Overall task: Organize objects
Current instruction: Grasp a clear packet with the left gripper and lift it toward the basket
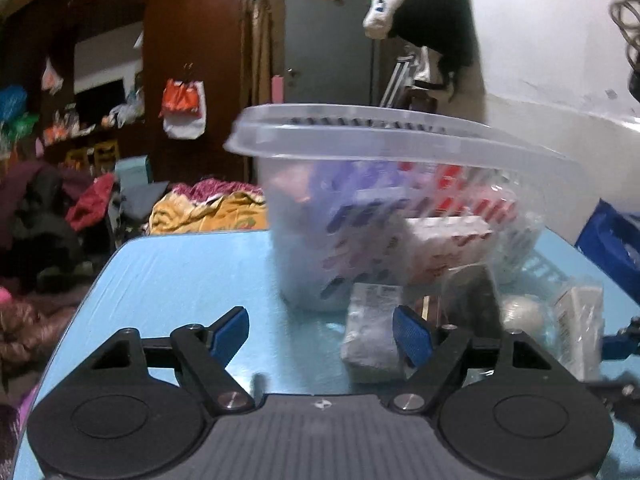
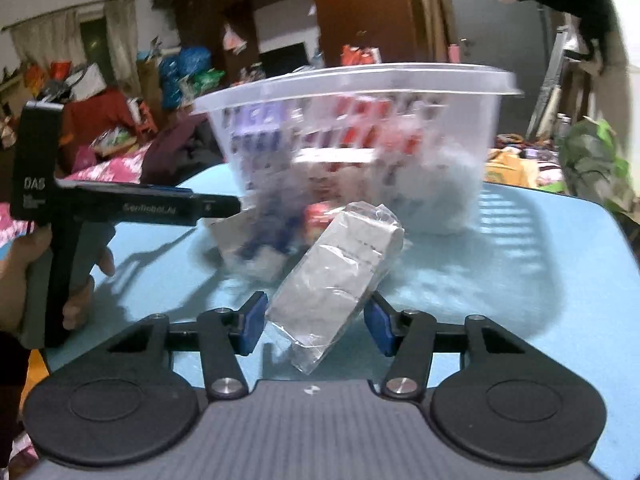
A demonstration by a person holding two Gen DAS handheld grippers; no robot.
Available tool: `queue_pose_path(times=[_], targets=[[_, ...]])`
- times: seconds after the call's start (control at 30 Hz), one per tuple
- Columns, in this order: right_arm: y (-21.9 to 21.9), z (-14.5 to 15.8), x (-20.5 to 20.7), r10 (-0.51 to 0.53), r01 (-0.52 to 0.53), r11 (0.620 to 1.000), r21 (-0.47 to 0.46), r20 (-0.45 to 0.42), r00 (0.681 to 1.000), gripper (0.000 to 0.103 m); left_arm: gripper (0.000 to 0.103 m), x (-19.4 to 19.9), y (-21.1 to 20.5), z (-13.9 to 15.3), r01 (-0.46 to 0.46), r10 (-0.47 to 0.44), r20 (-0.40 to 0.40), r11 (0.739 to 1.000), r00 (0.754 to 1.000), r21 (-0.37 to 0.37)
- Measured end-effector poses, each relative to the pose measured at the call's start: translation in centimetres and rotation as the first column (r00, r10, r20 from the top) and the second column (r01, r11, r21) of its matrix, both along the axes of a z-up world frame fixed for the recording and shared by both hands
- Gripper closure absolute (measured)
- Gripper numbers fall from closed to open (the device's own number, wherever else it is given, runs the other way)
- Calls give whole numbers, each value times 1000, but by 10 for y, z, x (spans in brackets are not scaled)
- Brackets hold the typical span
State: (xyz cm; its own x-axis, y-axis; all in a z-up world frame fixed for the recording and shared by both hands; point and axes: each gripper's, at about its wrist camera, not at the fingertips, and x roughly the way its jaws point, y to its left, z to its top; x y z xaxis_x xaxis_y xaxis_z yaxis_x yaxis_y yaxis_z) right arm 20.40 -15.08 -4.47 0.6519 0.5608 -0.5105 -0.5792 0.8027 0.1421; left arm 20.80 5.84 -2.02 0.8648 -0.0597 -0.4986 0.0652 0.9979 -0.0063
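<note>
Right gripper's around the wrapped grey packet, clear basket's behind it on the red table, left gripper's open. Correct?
Not quite: the table is light blue, not red, as the right wrist view shows. The rest holds: right gripper around the wrapped grey packet, clear basket behind, left gripper open.

A lived-in, cluttered home room: heaps of clothes [image 1: 92,204] piled behind the blue tabletop [image 1: 180,280], plastic bags [image 1: 184,108] hanging on a dark wooden wardrobe [image 1: 192,60], a curtained window [image 2: 92,36], and a grey door [image 1: 328,40].
</note>
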Motion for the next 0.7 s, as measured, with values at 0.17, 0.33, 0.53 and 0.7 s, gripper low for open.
queue_pose_path(times=[0.17, 0.33, 0.53, 0.7], targets=[[-16, -2, -1, -45, 45, 999, 28, 10, 999, 46, 21, 4, -16, -3, 34, -34, -30, 999, 999, -1], [-22, -3, -4, -27, 26, 999, 48, 27, 999, 46, 24, 3, 1, -7, -37, 33, -57, 997, 998, -65], [-23, -3, -8, -50, 47, 998, 43, 59, 997, 47, 59, 6, -10, -10, 21, -23, -82, 999, 996, -26], [-26, -3, -13, -58, 53, 997, 59, 89, 994, 47, 59, -29, -15, -1, 15, -12, 83, 999, 996, -32]])
